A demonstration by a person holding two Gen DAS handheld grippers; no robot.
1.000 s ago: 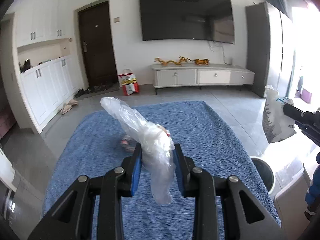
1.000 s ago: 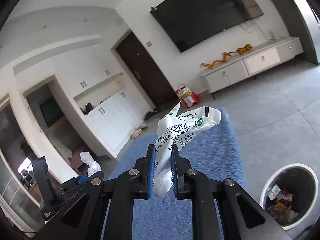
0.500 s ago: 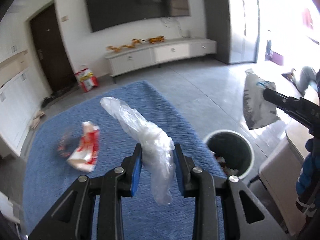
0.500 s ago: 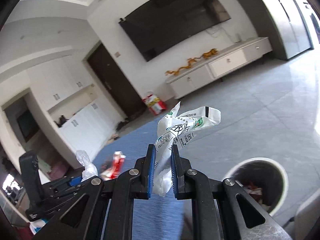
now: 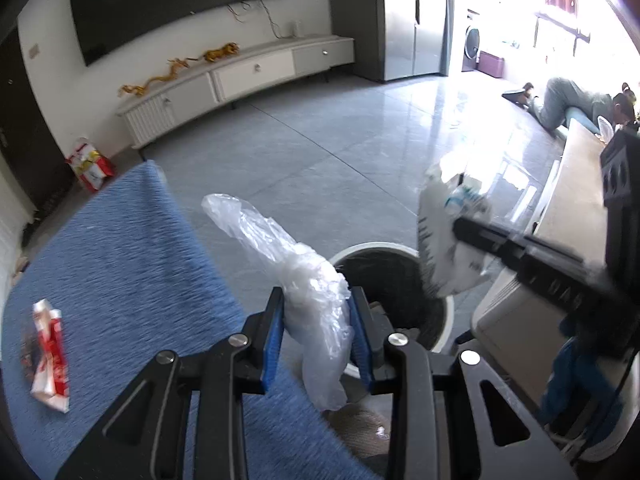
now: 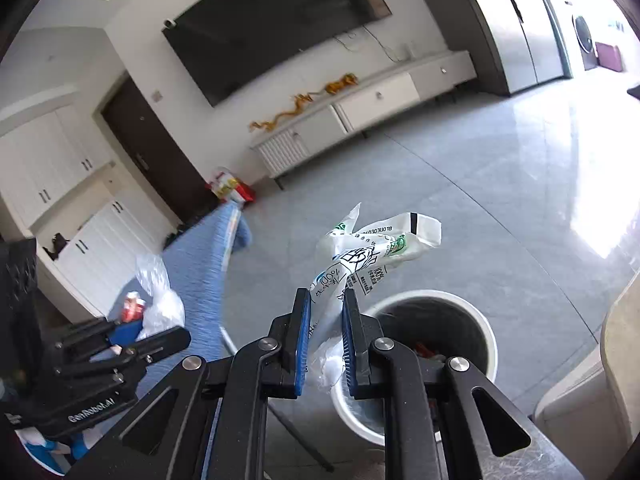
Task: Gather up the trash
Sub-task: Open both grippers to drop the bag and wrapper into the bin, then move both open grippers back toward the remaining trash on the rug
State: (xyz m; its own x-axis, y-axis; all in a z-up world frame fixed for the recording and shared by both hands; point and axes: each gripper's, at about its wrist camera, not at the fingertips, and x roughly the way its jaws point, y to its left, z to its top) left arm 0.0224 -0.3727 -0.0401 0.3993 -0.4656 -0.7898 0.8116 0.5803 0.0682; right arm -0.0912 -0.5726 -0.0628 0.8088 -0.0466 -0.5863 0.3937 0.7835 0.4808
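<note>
Above bin (image 5: 394, 256): left gripper (image 5: 316, 332) opening around plastic bag (image 5: 304, 280); right gripper (image 6: 325, 332) clamps wrapper (image 6: 368, 252).

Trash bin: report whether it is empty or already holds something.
Not empty: the trash bin holds scraps at its bottom, with a red piece showing. How full, cannot tell.

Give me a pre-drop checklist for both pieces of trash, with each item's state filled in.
1. Left gripper has the clear plastic bag between its pads: ok, though its jaws are opening.
2. Right gripper shut on the white printed wrapper: ok.
3. Trash bin open-topped, with room inside: ok.
4. Plastic bag above the bin mouth: ok in the left wrist view; its lower end hangs over the rim.
5. Wrapper fully over the bin: cannot tell.
6. Table cleared: not ok; a red-and-white wrapper lies on the blue cloth.
</note>
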